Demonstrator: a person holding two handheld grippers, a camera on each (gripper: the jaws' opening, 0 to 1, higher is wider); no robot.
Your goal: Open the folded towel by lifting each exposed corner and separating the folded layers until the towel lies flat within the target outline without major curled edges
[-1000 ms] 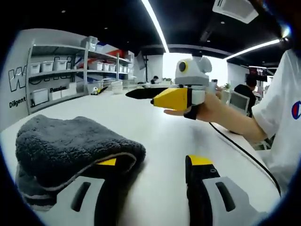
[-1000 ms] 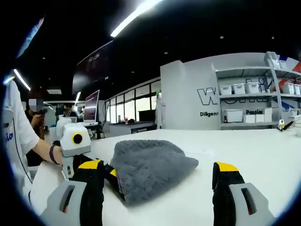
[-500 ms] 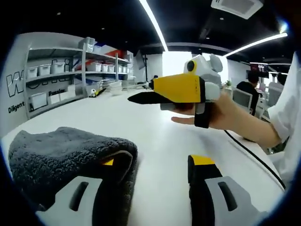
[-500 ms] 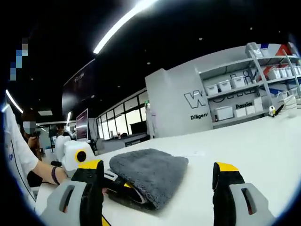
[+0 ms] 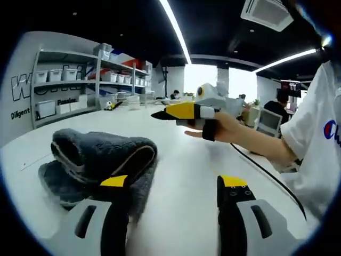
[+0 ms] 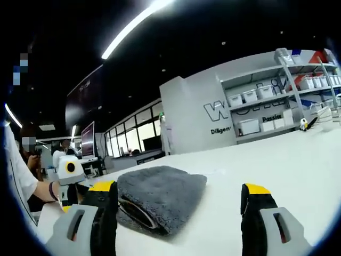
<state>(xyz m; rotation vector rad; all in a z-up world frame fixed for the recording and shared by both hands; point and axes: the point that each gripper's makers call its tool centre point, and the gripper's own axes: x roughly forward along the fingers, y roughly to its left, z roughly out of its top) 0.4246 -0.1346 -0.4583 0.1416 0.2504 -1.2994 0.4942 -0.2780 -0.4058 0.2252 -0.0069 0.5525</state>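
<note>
The left gripper (image 5: 173, 184) has withdrawn from the grey towel (image 5: 101, 160), which was over its left jaw. The towel lies folded on the white table (image 5: 181, 165). Both the left gripper and right gripper (image 6: 178, 192) stand wide, holding nothing.

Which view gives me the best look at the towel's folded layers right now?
The left gripper view: the grey towel sits close, its pale-edged layers curling open toward the camera. The right gripper view shows the towel as a flatter bundle, one fold gap visible.

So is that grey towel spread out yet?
No, the towel is folded: stacked layers show at its edge, bunched on the table.
</note>
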